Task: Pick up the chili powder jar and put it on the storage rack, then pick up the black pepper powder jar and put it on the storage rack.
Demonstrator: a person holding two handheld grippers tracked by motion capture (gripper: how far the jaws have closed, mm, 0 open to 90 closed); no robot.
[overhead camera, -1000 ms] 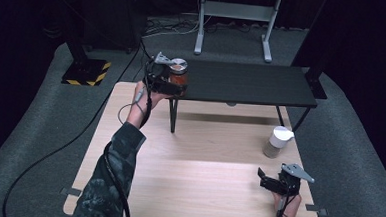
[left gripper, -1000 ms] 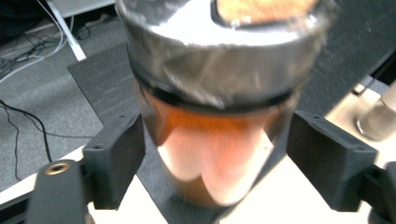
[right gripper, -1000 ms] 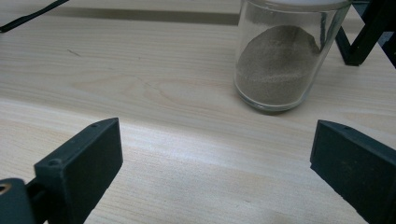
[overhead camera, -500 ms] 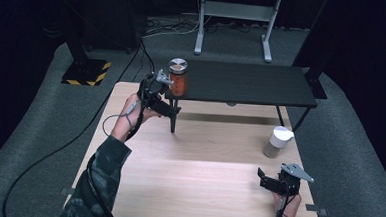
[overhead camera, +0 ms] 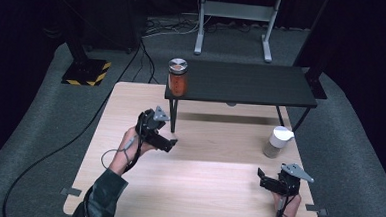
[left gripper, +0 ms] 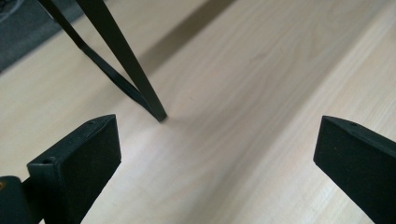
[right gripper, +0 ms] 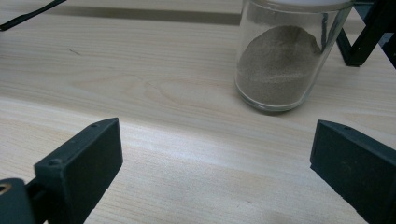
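Orange jar [overhead camera: 177,77] on black shelf [overhead camera: 247,84]

Before you is a light wooden desk [overhead camera: 197,189] that stands on grey carpet floor [overhead camera: 45,126]. On its far half stands a low black shelf [overhead camera: 252,84] on thin legs; its front left leg [left gripper: 123,56] meets the wood close to you. On the shelf's left end you have a jar with orange content [overhead camera: 177,77], upright. Directly on the desk, at the right near the shelf leg, stands a glass jar with white lid [overhead camera: 277,142], partly filled with brownish powder.
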